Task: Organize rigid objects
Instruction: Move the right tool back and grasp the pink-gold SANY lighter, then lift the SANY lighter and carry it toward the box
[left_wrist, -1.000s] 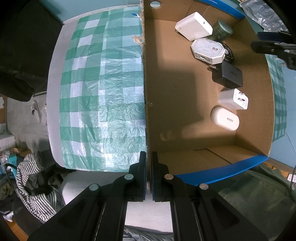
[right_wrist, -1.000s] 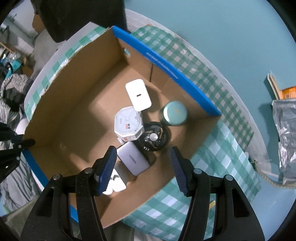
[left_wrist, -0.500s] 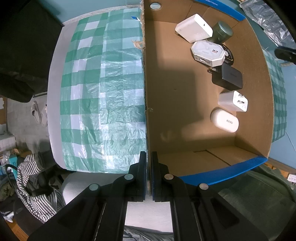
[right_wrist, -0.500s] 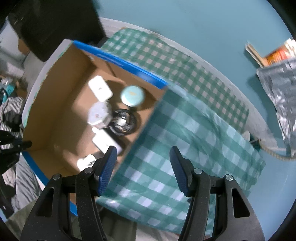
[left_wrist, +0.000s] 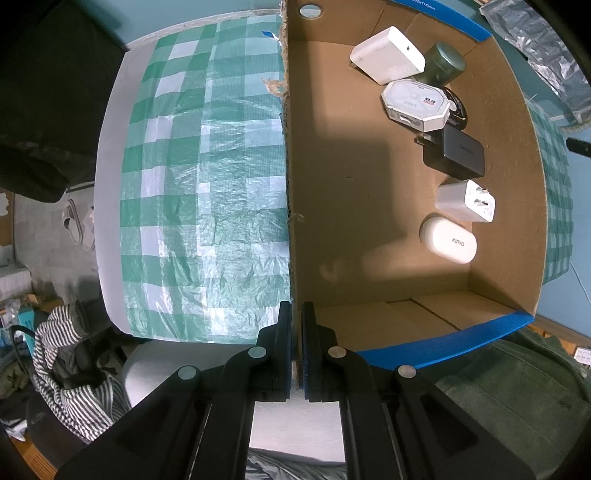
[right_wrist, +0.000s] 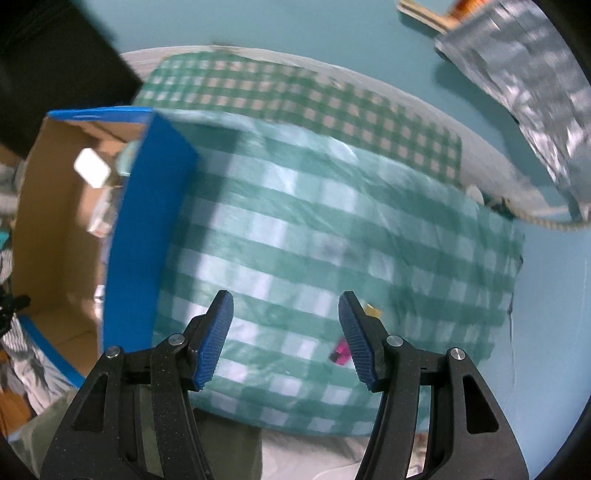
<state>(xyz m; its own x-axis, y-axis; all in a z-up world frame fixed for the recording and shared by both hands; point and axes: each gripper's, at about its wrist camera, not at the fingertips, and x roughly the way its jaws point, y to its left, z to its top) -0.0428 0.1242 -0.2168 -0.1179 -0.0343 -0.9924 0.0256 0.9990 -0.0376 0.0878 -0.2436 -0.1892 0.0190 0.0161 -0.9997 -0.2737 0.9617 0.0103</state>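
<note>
At the cardboard box (left_wrist: 369, 206)'s near wall, the left gripper (left_wrist: 297, 347) pinches the edge, chargers (left_wrist: 463, 201) lining its far side, while the right gripper (right_wrist: 284, 332) hovers spread, apparently empty, beside it over checked cloth (right_wrist: 332, 221).

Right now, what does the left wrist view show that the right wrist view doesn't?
Left wrist only: the box's contents in sharp detail: white power bank, green jar, octagonal white case, black charger, white plug adapter, KINYO case. Also the left tool, shut on the box wall.

Right wrist only: the right tool, open and empty over the checkered cloth, a small pink item on the cloth, and a silver foil bag.

Both: the cardboard box with blue outer walls, and the green checkered cloth.
</note>
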